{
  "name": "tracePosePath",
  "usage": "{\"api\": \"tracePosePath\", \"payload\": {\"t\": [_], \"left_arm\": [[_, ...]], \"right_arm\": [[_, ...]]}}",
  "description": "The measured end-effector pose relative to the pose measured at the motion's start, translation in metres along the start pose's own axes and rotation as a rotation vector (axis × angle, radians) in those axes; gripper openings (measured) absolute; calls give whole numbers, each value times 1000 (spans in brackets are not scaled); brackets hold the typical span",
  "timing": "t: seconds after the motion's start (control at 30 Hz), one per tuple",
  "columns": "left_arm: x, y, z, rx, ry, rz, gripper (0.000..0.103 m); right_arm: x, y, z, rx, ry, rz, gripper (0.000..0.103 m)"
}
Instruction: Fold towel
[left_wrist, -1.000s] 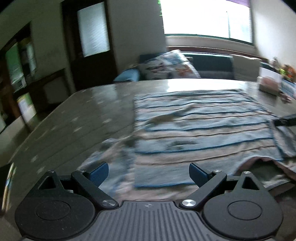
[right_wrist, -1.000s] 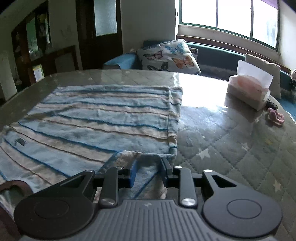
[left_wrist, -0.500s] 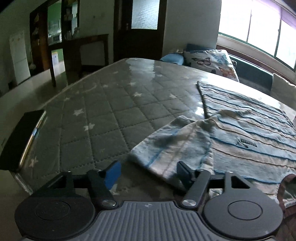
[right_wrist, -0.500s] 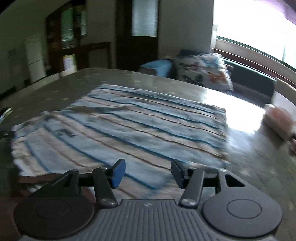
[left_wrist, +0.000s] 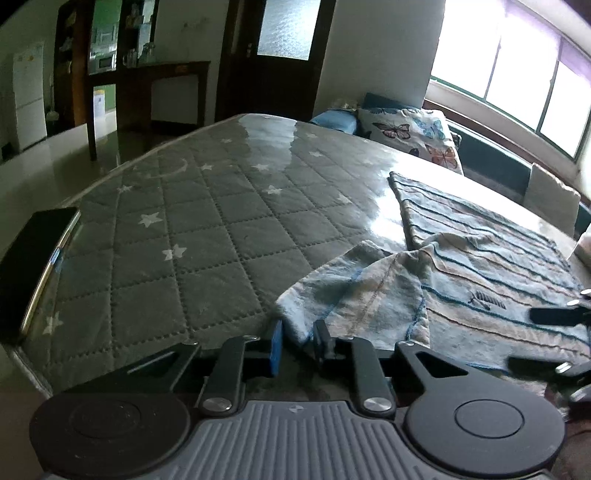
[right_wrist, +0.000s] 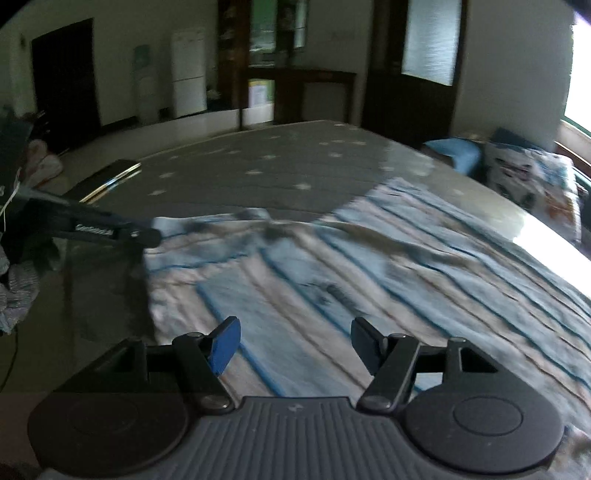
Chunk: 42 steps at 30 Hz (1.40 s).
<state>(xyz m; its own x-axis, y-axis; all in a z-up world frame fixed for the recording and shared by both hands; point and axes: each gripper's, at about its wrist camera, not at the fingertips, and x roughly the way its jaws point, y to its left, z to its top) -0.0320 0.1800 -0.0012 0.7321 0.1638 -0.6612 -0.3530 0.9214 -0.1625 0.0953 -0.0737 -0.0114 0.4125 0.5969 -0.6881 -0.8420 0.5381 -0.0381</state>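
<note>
Down on the quilted grey table cover with its white stars, the striped towel lies spread across the right-hand part of the surface, its blue and tan stripes running along its length away toward the window side. Its near left corner is folded over and bunched, lifted off the flat part. The left gripper has just been closing, and its jaws now stand narrow with that corner's tip between them; the cloth fills the gap and the pads look pressed on it. The right gripper has just been opening and stands wide, hovering above the towel's near edge with nothing between its fingers; the right wrist view is smeared, so fine detail there is lost. In that view the left gripper's black arm reaches in at the towel's far left corner. A dark phone lies at the table's left edge, well apart from the towel. No containers can be made out on the table.
</note>
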Motion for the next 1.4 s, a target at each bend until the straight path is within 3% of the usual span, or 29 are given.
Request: {"api": "tracePosePath", "payload": {"t": [0.1,0.4,0.5,0.53,0.63,0.77,0.97,1.13,1.4], "left_arm": [[-6,3,-1,-16,-2,-8,32],[-2,-1,0,-35,3,-43,33],[0,-1,0,-42,1,-46,28],[0,-1,0,-48,2,-50,20],[0,0,1,-76,-1,-44,9],[-9,-3,5,-76,-41,-66,4],[-29,-19,11,-26,-124,-145,2],[-42,-47,11,73,-160,-269,2],[-41,-87,-3,261,-123,-398,2]], "right_arm": [[13,18,5,-42,8,16,68],[31,46,9,-90,19,40,68],[32,49,9,-91,18,37,68],[32,50,9,-86,21,48,68],[31,57,7,-112,13,48,68],[24,43,10,-38,5,48,68],[0,22,6,-24,-24,-14,68],[-17,-4,-4,33,-38,-79,68],[-38,-34,-22,112,-47,-150,68]]}}
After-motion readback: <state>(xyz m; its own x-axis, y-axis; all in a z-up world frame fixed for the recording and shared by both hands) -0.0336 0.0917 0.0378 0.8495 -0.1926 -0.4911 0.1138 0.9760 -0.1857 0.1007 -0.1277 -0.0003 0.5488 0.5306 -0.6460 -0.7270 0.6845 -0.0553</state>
